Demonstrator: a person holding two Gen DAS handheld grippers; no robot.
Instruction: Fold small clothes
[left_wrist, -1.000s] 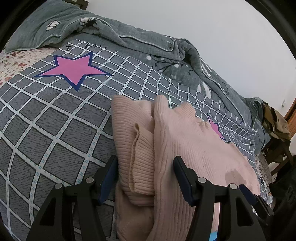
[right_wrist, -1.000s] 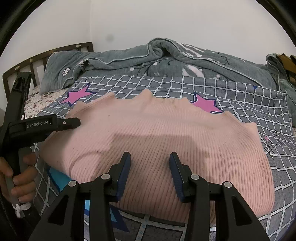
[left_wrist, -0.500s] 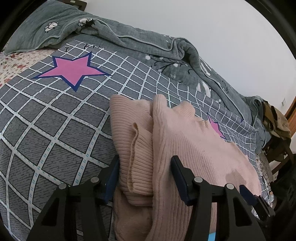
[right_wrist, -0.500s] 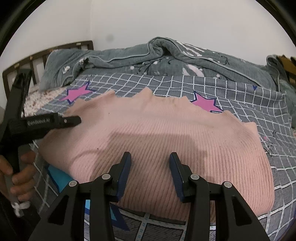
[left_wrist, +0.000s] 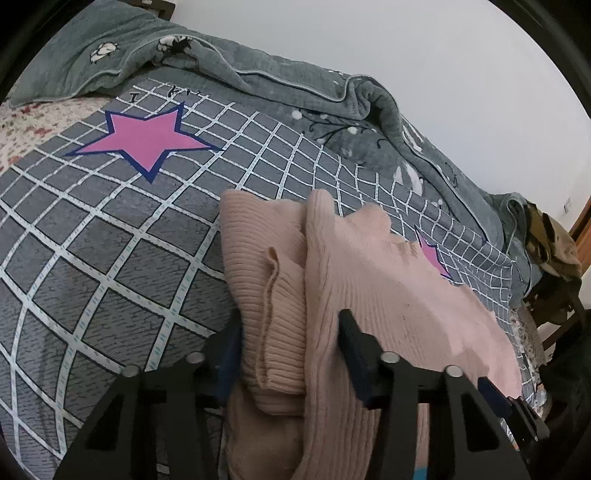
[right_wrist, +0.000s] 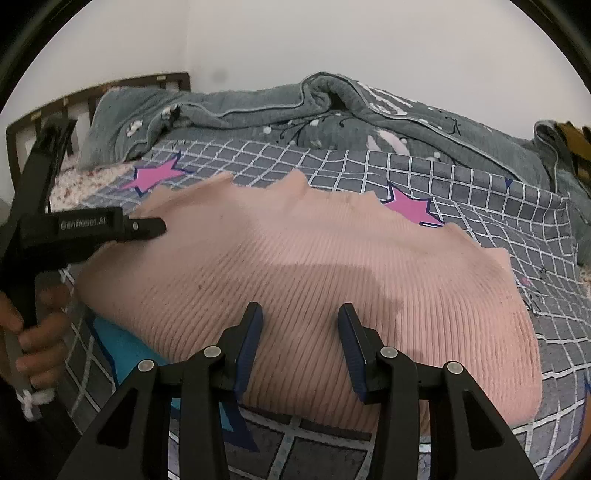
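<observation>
Left tool (left_wrist: 291, 350) has been closing, seemingly gripping the sweater's (left_wrist: 369, 295) bunched edge.

A bedroom in a home: a bed (right_wrist: 480, 206) with a dark wooden headboard (right_wrist: 110, 88) stands against plain white walls (right_wrist: 295, 37), spread with a grey checked cover printed with pink stars (left_wrist: 147, 140), a rumpled grey-green quilt (left_wrist: 295, 88) heaped along the wall side, and a floral sheet (left_wrist: 22, 125) showing beneath.
</observation>
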